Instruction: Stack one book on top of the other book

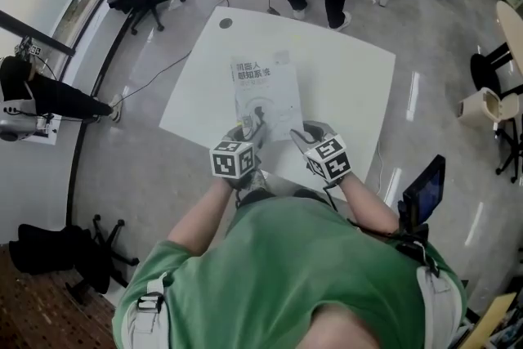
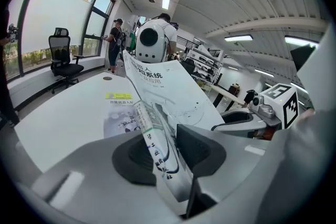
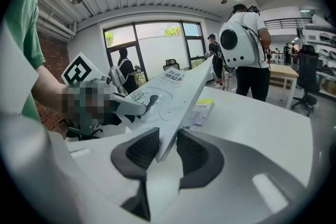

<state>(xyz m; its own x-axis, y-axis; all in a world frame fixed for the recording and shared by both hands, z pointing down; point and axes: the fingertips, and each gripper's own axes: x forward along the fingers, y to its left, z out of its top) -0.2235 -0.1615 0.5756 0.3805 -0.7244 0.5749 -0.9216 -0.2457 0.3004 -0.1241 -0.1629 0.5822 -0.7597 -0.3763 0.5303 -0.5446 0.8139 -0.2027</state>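
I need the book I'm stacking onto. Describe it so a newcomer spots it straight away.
Start at the white table in the middle of the room. Above its near edge the left gripper and right gripper hold the lifted book, tilted. The second book lies flat on the tabletop beneath it: a yellow strip on its cover, and no gripper on it.

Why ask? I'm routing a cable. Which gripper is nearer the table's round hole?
Left. The left gripper grips the book's near-left corner, on the hole's side; the right gripper grips the near-right corner, farther off.
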